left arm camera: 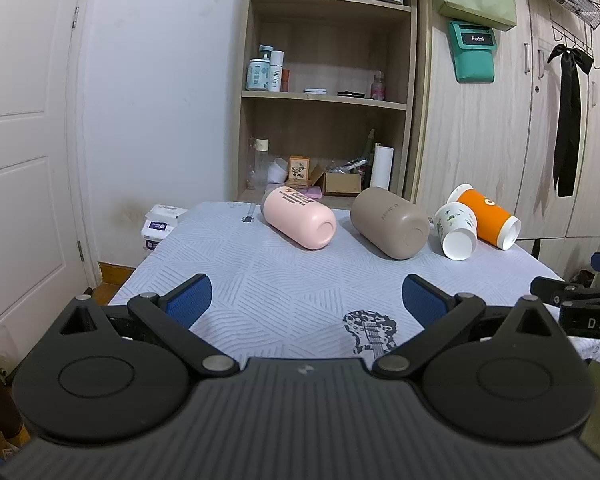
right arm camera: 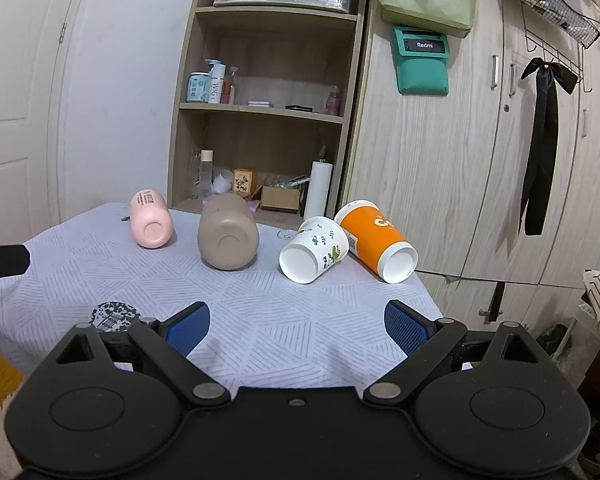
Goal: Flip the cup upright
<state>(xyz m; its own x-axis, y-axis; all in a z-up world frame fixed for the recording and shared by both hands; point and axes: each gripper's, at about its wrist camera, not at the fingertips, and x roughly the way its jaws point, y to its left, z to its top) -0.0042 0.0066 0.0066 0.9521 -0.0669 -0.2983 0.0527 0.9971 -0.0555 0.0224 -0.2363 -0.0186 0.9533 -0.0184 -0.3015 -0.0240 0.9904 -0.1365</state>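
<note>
Several cups lie on their sides in a row at the far part of the table, bases toward me: a pink cup point(left arm camera: 300, 220) point(right arm camera: 150, 224), a taupe cup point(left arm camera: 390, 224) point(right arm camera: 228, 236), a white cactus-print paper cup point(left arm camera: 456, 230) point(right arm camera: 314, 250), and an orange paper cup point(left arm camera: 486, 218) point(right arm camera: 376, 240). My left gripper point(left arm camera: 306, 300) is open and empty over the near part of the table. My right gripper point(right arm camera: 298, 328) is open and empty, short of the paper cups.
The table has a white patterned cloth point(left arm camera: 292, 280) point(right arm camera: 260, 312) with guitar prints. Behind it stand an open shelf unit point(left arm camera: 324, 92) with bottles and boxes and a wooden wardrobe point(right arm camera: 480, 140). A white door point(left arm camera: 24, 140) is at the left. A tissue pack point(left arm camera: 160, 226) sits beside the table.
</note>
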